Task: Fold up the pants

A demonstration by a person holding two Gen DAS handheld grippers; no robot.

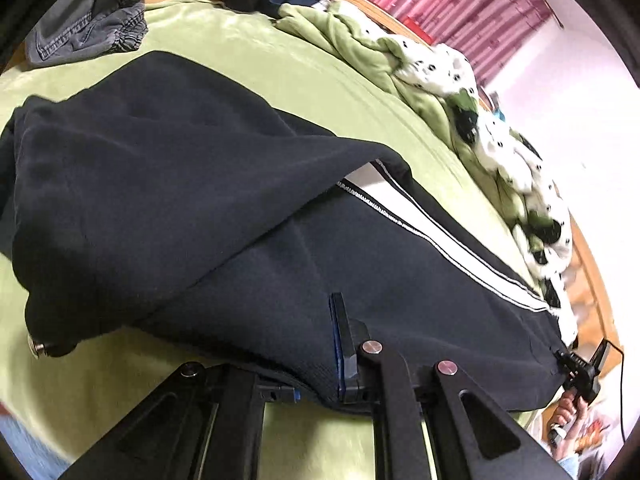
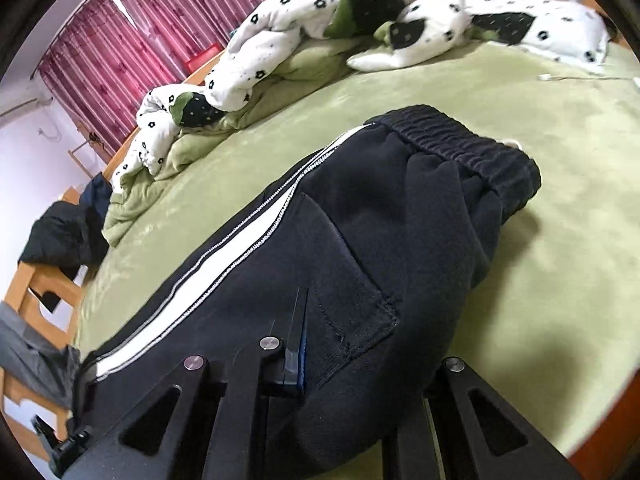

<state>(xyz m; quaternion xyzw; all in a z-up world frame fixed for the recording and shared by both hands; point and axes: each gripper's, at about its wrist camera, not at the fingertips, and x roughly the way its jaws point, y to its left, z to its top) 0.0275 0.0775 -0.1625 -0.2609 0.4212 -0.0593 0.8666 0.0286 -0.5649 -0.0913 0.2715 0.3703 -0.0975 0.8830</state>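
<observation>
Dark navy track pants [image 1: 200, 208] with a white side stripe [image 1: 452, 244] lie on the green bed sheet [image 1: 248, 64], legs folded back over themselves. My left gripper [image 1: 316, 364] is shut on the near edge of the pants; one finger [image 1: 340, 336] lies on top of the cloth, the other is hidden under it. In the right wrist view the pants [image 2: 400, 220] show their elastic waistband [image 2: 460, 144] and a pocket. My right gripper [image 2: 340, 344] is shut on the pants' near edge; one finger [image 2: 298, 332] rests on top. The right gripper also shows in the left wrist view [image 1: 580, 368].
A crumpled white, green and black quilt [image 2: 320, 20] lies along the far side of the bed. Grey jeans [image 1: 92, 32] and dark clothes [image 2: 60, 236] lie on the wooden bed frame [image 2: 28, 292]. Red curtains [image 2: 140, 28] hang behind. A white cable [image 2: 568, 77] lies on the sheet.
</observation>
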